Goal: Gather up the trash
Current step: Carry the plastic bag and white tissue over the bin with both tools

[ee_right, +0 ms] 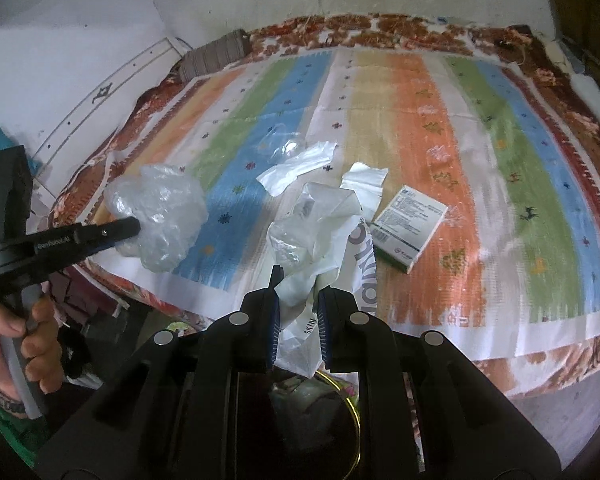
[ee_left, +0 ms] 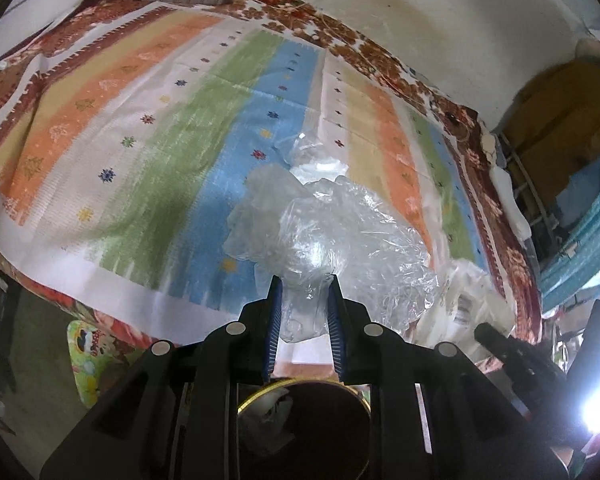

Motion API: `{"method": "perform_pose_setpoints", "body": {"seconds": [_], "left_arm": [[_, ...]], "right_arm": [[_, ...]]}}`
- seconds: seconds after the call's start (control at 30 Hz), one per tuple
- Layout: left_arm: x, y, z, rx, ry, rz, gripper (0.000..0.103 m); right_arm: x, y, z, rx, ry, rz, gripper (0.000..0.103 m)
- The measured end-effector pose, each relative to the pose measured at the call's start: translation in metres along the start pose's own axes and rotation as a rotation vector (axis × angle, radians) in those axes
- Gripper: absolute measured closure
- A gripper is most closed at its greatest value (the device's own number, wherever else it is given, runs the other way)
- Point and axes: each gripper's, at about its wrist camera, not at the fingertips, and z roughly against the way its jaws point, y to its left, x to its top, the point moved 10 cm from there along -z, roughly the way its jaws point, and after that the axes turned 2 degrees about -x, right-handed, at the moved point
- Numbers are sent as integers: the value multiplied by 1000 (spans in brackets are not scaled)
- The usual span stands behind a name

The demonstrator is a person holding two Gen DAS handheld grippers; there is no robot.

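Cardboard box (ee_right: 409,235) lies just beside right gripper's (ee_right: 298,312) white wrapper (ee_right: 332,240).

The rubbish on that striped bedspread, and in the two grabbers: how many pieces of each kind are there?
Clear crumpled plastic bag, held by the left gripper: 1
White printed plastic bag, held by the right gripper: 1
Loose plastic scraps, white and clear: 2
Small cardboard box: 1
Total: 5

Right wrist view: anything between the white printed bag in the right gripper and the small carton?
Nothing. In the right wrist view, only bare striped mat separates the white printed bag from the small carton.
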Motion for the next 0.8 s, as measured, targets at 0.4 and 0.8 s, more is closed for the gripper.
{"method": "perform_pose_setpoints", "body": {"seconds": [0.4,0.8], "left_arm": [[-31,-20,24,-42,-9,-91,83],[-65,-32,41,-33,-25,-164,82]], "right_arm": [[-24,6,29,-25,-42,47,88],[-55,11,44,-1,-32,36,87]]}}
